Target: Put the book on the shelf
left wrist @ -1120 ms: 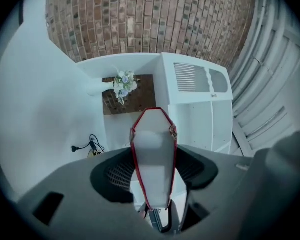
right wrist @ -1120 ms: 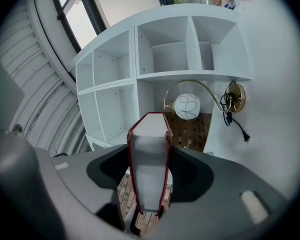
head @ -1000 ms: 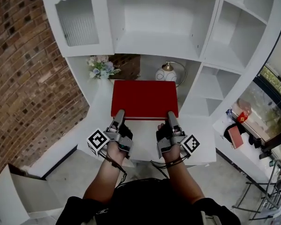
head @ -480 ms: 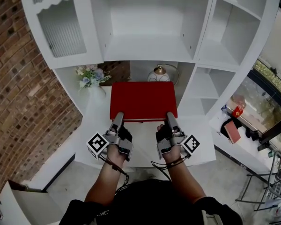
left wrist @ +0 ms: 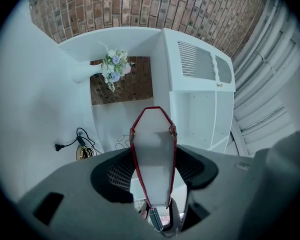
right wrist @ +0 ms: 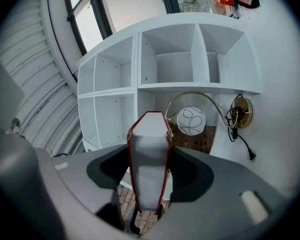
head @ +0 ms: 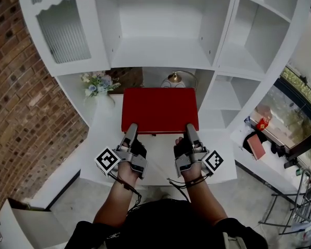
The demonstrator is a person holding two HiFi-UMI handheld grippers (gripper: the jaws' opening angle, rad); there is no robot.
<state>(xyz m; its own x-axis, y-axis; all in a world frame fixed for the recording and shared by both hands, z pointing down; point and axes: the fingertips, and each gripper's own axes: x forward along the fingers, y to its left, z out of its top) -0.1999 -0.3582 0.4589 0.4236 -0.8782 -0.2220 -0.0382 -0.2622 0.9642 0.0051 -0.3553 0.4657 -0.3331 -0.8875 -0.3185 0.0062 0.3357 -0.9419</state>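
One red book (head: 159,109) is held flat over the white counter (head: 160,162), below the empty shelf (head: 160,53); its near edge is clamped by two tools, the left tool (head: 131,127) and the right tool (head: 189,128); one bouquet (head: 96,83) and one globe lamp (head: 173,79) are seen behind it.

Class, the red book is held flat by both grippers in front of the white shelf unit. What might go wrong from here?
1. The left gripper and right gripper clamp only the red book's near edge; its far end may sag or slip from the jaws.
2. The globe lamp and flowers stand just beyond the book's far edge; pushing forward at this height might knock them.
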